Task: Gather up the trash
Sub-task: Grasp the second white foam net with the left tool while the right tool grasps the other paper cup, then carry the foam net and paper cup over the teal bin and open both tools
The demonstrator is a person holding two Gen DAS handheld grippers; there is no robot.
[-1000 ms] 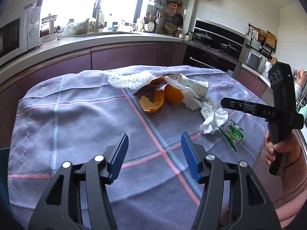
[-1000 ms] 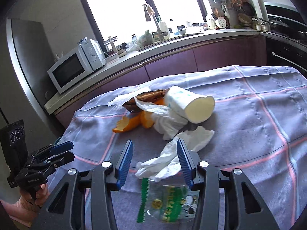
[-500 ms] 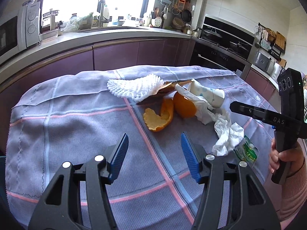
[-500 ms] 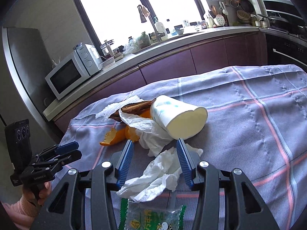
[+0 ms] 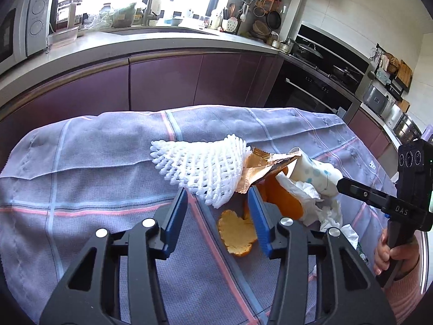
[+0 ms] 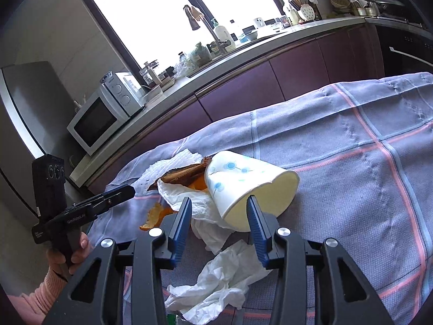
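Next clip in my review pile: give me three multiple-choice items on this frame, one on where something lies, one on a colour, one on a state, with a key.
1. Where is the white foam fruit net relative to the paper cup, seen from the left wrist?
A. left of it
B. inside it
C. right of it

2. What colour are the finger pads of the left gripper?
A. red
B. blue
C. green

3. How does the paper cup stand?
A. upright
B. upside down on its rim
C. tipped on its side

Key: 1 A, the net lies left of the cup with a brown wrapper between; 2 B, both pads are blue; 3 C, the cup's open mouth faces the right gripper, whose jaws are apart, on the tablecloth.
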